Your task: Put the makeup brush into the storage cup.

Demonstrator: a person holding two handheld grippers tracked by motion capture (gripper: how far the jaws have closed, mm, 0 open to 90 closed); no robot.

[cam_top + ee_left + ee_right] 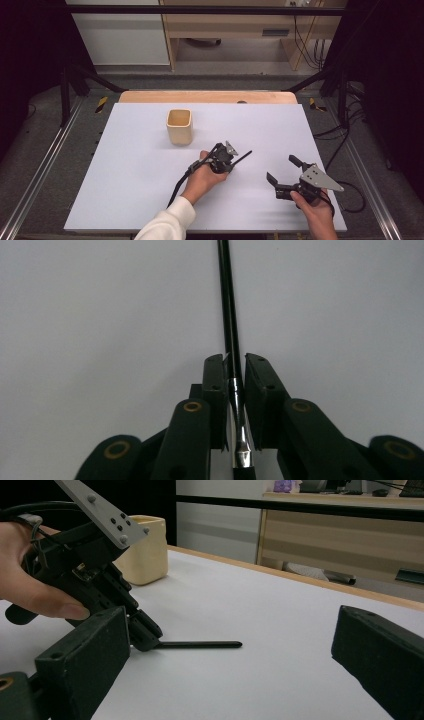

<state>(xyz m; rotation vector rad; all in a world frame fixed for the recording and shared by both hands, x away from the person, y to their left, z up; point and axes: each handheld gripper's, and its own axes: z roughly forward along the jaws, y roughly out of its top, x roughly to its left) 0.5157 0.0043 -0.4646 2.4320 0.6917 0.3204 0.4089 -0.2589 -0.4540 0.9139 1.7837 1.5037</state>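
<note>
Near the middle of the high view, slightly to the lower right, the left gripper (231, 161) clamps a thin black pen (242, 157) between its jaws. Its slim tip end sticks out toward the right and a little upward in the frame, low over the white table (125, 165). From the left gripper view, the pen (229, 315) looks like a long, narrow, glossy black stick running straight up the centre of the frame; between the two black pads it has a shiny silver part that becomes wider toward the bottom. At the lower right of the high view the right gripper (282, 172) has its jaws spread wide, with nothing between them. A cream-coloured cup (179, 126) stands above the centre, well apart from the pen.
</note>
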